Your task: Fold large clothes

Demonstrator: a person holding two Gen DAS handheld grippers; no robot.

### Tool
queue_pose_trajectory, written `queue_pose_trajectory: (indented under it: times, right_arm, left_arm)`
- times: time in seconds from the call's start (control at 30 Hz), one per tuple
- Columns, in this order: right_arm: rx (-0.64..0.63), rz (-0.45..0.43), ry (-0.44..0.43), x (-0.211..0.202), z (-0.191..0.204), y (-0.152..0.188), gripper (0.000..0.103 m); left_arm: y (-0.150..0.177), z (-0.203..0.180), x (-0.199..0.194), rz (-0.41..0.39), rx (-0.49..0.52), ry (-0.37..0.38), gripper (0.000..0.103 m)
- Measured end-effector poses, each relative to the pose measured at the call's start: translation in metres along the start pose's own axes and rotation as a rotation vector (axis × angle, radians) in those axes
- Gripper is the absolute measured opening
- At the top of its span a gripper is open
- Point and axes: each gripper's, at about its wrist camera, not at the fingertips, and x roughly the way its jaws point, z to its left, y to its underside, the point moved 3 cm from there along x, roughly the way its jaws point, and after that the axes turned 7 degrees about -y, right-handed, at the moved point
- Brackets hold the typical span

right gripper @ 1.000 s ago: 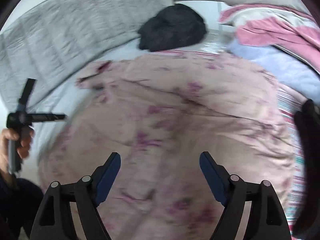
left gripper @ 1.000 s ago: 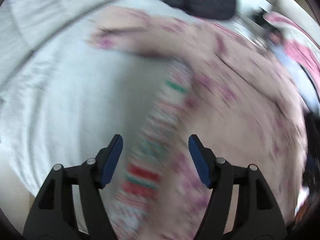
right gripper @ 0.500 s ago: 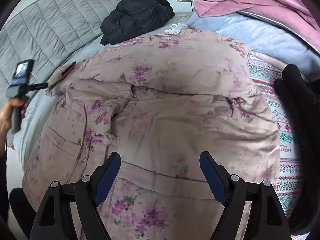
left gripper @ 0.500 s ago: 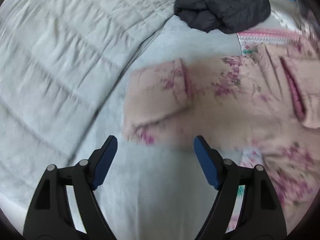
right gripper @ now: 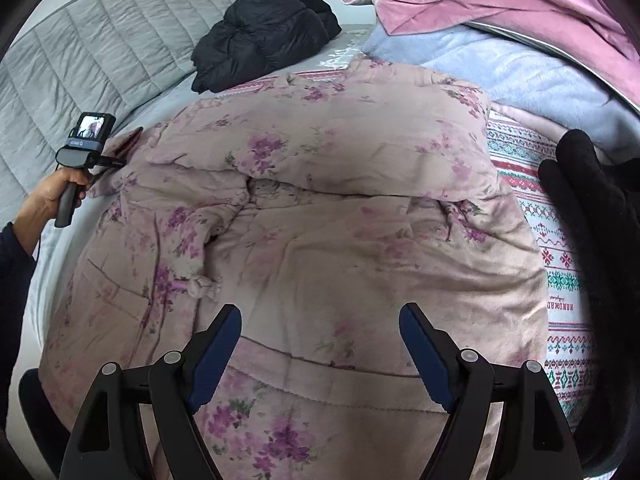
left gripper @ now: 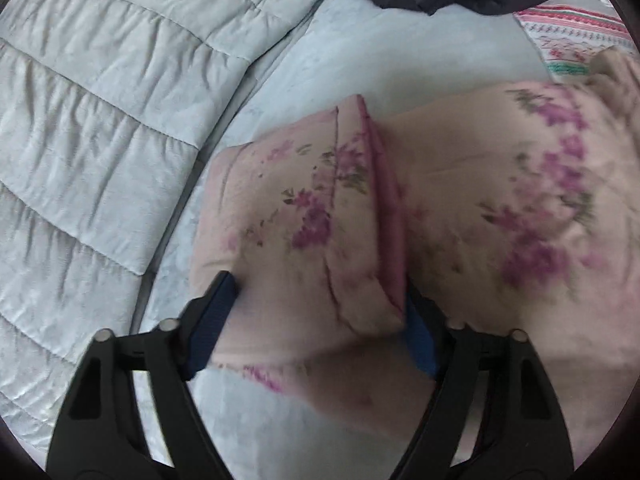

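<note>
A large pink padded jacket with purple flowers lies spread on the bed. Its left sleeve end with a darker pink cuff fills the left wrist view. My left gripper is open, with the sleeve end lying between its two fingers; the blue pads touch the fabric on both sides. It also shows in the right wrist view, at the jacket's left sleeve. My right gripper is open and empty, hovering above the jacket's lower hem.
A black puffer jacket lies at the head of the bed by the grey quilted headboard. Pink and light-blue blankets are piled at the right. A patterned knit cloth lies under the jacket, with a black garment at the right edge.
My left gripper has swung to the jacket's left sleeve and moved down until the cuff end sits between its open fingers. My right gripper has stayed over the hem.
</note>
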Motion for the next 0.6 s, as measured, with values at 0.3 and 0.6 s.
queue_pose_trajectory:
  times: [0.3, 0.6]
  right_arm:
    - [0.006, -0.039, -0.012, -0.009, 0.000, -0.003, 0.083]
    - [0.082, -0.096, -0.025, -0.032, -0.022, -0.011, 0.083]
  left_arm:
    - [-0.016, 0.065, -0.040, -0.098, -0.329, 0.165, 0.024]
    - [-0.038, 0.117, -0.210, -0.278, -0.562, 0.549, 0.023]
